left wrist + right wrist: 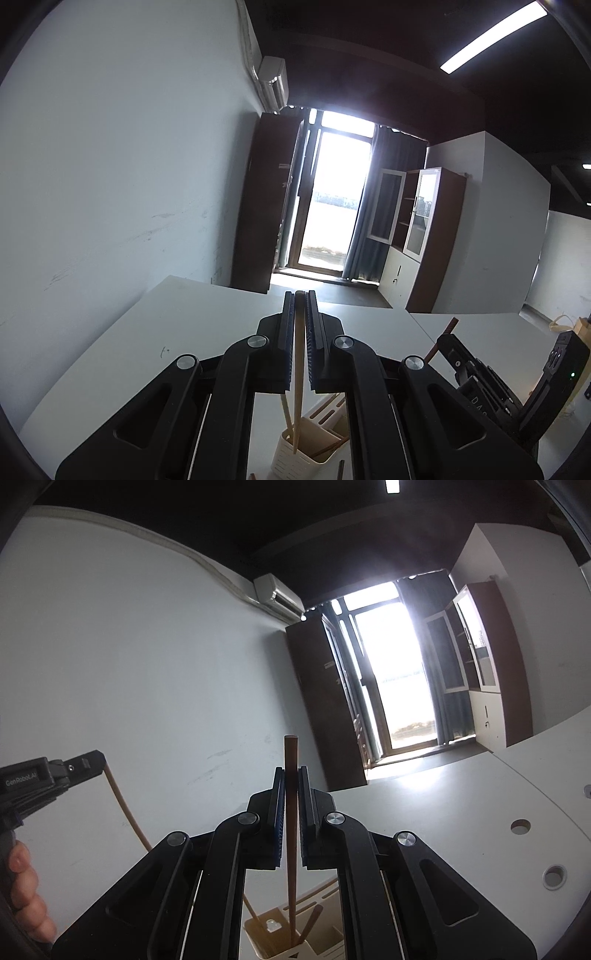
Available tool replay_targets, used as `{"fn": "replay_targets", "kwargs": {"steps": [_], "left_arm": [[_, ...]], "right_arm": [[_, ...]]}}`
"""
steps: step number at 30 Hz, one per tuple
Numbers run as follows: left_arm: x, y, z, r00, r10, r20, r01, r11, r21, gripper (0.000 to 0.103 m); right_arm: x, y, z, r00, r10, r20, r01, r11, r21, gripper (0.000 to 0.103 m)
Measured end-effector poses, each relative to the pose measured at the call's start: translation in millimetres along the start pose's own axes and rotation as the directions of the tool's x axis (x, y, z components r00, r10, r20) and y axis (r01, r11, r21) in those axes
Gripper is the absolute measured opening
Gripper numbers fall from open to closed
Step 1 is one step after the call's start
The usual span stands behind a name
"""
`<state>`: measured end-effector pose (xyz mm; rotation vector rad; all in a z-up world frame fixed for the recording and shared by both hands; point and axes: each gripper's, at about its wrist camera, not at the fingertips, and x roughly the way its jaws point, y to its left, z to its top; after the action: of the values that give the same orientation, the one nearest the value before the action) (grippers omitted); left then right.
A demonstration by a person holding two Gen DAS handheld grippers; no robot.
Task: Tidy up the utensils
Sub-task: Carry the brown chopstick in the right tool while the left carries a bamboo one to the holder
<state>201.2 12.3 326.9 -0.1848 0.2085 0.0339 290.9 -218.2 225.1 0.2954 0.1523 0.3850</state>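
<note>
Your left tool (300,295) is clamped shut on a light wooden chopstick (299,369), its lower end inside the cream utensil holder (306,461) on the white table (184,314). Your right tool (291,771) is clamped shut on a dark brown chopstick (291,830), upright, its tip in the same holder's compartment, beside another leaning stick (312,923)
</note>
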Motion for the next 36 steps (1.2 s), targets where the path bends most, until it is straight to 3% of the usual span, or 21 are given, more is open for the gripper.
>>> {"fn": "replay_targets", "kwargs": {"steps": [4, 9, 15, 23, 25, 36], "left_arm": [[8.0, -4.9, -6.0, 0.999, -0.018, 0.042, 0.018, 1.000, -0.004, 0.006], [32.7, -13.6, -24.6, 0.998, -0.069, -0.003, 0.069, 0.998, 0.006, 0.006], [67.5, -24.9, -53.6, 0.995, -0.075, -0.065, 0.078, 0.996, 0.048, 0.006], [109.0, -28.0, -83.3, 0.990, -0.043, -0.134, 0.056, 0.994, 0.089, 0.006], [117.3, -26.2, -89.8, 0.986, -0.044, -0.158, 0.058, 0.994, 0.089, 0.006], [142.1, -5.0, -127.4, 0.970, -0.011, -0.241, 0.035, 0.994, 0.099, 0.006]], "right_arm": [[-3.8, -10.1, -12.2, 0.999, -0.025, -0.022, 0.026, 0.999, 0.023, 0.008], [-12.8, -16.6, -24.2, 0.997, -0.061, -0.036, 0.061, 0.998, 0.004, 0.008], [-22.0, -27.9, -43.0, 0.995, -0.074, -0.069, 0.074, 0.997, 0.003, 0.009], [-8.9, -33.2, -76.2, 0.986, -0.088, -0.143, 0.087, 0.996, -0.014, 0.009], [-2.1, -31.1, -82.0, 0.982, -0.098, -0.161, 0.095, 0.995, -0.028, 0.005], [15.1, -18.4, -115.3, 0.967, -0.088, -0.239, 0.074, 0.995, -0.064, 0.005]]}}
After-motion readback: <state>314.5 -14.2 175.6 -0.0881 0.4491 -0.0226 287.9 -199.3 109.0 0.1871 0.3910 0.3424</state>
